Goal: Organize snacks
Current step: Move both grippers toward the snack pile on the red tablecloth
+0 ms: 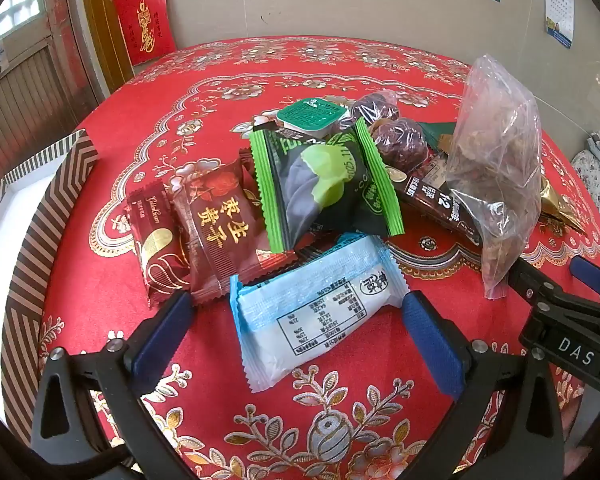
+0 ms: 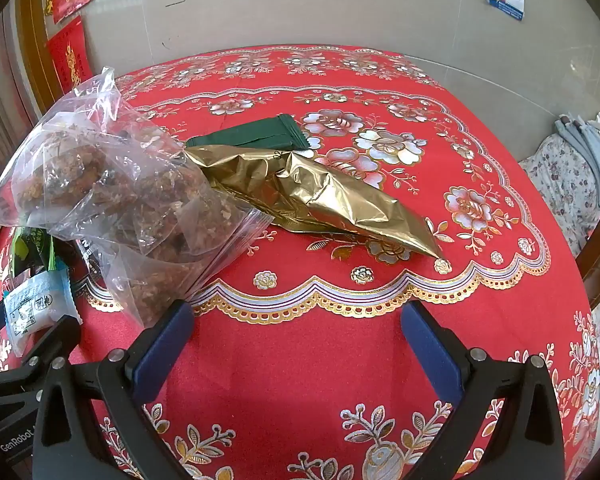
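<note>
Red wrappers (image 1: 204,236): two; clear bag (image 1: 496,176): one; box (image 1: 40,208): one.

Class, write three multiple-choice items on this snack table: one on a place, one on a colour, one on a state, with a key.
1. What lies between the left gripper's fingers?
A. light blue packet
B. gold pouch
C. green-lidded cup

2. What colour is the tablecloth?
A. blue
B. red
C. white

3. How does the right gripper stand?
A. shut on the clear bag
B. shut, holding nothing
C. open

Key: 1 A, the packet sits between the blue pads; 2 B, red with a floral pattern; 3 C, fingers apart over bare cloth.
</note>
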`<control>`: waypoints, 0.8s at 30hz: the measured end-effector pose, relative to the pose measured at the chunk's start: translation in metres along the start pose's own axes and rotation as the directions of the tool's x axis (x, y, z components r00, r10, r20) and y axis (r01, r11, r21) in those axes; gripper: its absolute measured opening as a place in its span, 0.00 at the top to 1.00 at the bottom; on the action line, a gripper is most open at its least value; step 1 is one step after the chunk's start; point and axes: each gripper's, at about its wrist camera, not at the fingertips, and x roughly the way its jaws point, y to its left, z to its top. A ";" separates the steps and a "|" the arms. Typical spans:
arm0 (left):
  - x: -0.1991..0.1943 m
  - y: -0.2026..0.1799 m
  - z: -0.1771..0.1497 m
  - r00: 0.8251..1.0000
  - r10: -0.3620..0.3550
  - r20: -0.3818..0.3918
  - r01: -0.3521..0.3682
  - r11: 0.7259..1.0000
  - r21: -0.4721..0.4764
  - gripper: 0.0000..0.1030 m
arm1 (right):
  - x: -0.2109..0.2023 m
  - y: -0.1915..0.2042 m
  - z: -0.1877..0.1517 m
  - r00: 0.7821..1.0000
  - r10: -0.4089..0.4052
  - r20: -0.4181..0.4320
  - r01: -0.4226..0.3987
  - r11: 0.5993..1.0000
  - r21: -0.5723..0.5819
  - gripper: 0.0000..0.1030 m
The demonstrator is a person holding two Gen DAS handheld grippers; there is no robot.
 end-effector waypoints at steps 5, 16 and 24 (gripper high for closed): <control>-0.002 0.001 -0.001 1.000 -0.007 0.000 0.007 1.000 -0.002 0.00 | -0.002 -0.001 -0.002 1.000 -0.011 0.001 0.011 1.000 0.008 0.00; -0.067 0.014 -0.007 0.990 -0.032 0.136 0.031 0.999 0.013 0.00 | -0.061 0.003 -0.012 0.991 -0.013 0.134 0.017 0.999 -0.030 0.00; -0.092 0.037 -0.009 0.982 -0.059 0.177 0.064 0.998 -0.022 0.00 | -0.081 0.020 -0.020 0.983 0.036 0.181 -0.025 0.998 -0.065 0.00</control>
